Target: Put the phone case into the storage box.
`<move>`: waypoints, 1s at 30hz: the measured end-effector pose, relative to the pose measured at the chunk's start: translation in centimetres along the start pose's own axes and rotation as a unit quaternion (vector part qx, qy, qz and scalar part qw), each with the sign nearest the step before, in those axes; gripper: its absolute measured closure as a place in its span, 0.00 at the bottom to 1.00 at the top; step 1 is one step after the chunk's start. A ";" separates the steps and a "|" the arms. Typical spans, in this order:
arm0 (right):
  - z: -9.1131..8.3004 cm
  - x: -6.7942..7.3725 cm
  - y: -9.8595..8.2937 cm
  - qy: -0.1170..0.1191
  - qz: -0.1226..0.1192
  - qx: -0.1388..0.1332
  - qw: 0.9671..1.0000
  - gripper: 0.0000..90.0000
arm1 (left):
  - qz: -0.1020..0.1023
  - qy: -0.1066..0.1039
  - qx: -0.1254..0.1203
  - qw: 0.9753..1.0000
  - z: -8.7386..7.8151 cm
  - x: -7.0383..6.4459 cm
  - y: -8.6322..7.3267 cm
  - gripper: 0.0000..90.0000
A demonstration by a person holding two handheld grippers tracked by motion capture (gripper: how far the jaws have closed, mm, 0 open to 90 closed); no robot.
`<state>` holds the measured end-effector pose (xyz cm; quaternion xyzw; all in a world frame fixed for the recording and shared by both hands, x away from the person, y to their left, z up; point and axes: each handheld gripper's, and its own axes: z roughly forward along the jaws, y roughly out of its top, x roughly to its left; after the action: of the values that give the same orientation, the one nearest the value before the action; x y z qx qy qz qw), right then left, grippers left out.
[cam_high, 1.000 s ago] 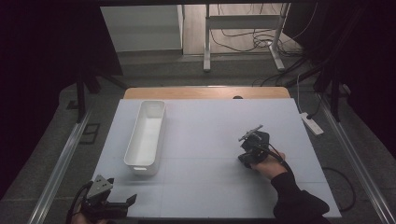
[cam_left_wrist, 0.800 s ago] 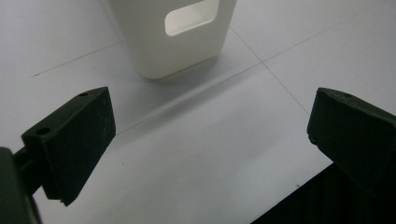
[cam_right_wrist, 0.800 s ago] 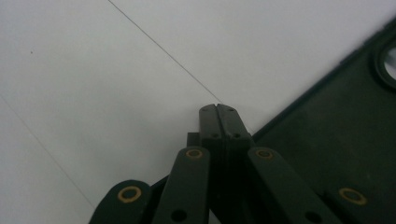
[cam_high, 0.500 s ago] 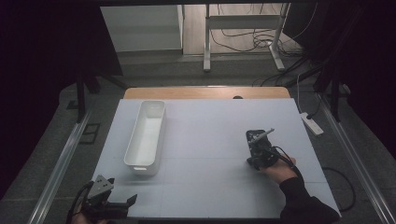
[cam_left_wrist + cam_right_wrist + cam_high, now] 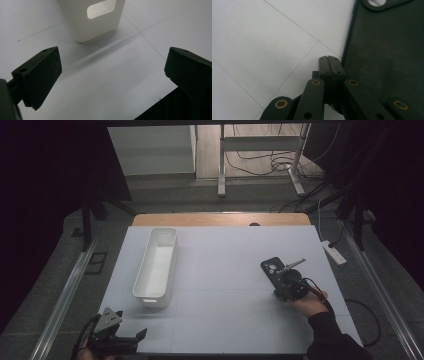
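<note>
White tabletop (image 5: 225, 270) bears a flat black phone case (image 5: 272, 268), camera cutouts showing.

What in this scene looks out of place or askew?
Nothing is spilled or damaged. The black phone case lies at an angle on the table, beside the shut right gripper. The white bin stands upright.

left gripper (image 5: 117, 340) low (jaws wide apart), right gripper (image 5: 329, 61) jaws pressed together
</note>
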<state>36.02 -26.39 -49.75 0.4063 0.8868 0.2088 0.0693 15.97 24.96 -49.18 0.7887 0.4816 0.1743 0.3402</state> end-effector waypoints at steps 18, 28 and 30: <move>-1.6 0.9 1.3 -0.008 -0.021 -0.029 0.999 0.89 | 0.001 0.001 0.003 1.000 0.1 -0.1 0.0 0.02; -1.9 1.2 2.1 -0.029 -0.019 -0.033 0.999 0.60 | -0.001 0.002 0.002 1.000 0.1 0.0 0.0 0.02; -1.9 1.1 2.1 -0.034 -0.015 -0.031 0.999 0.54 | -0.001 0.002 0.002 1.000 0.0 0.0 0.0 0.02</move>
<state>36.21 -24.92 -47.03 0.3974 0.8832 0.2211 0.1147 15.99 24.93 -49.20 0.7882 0.4837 0.1744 0.3381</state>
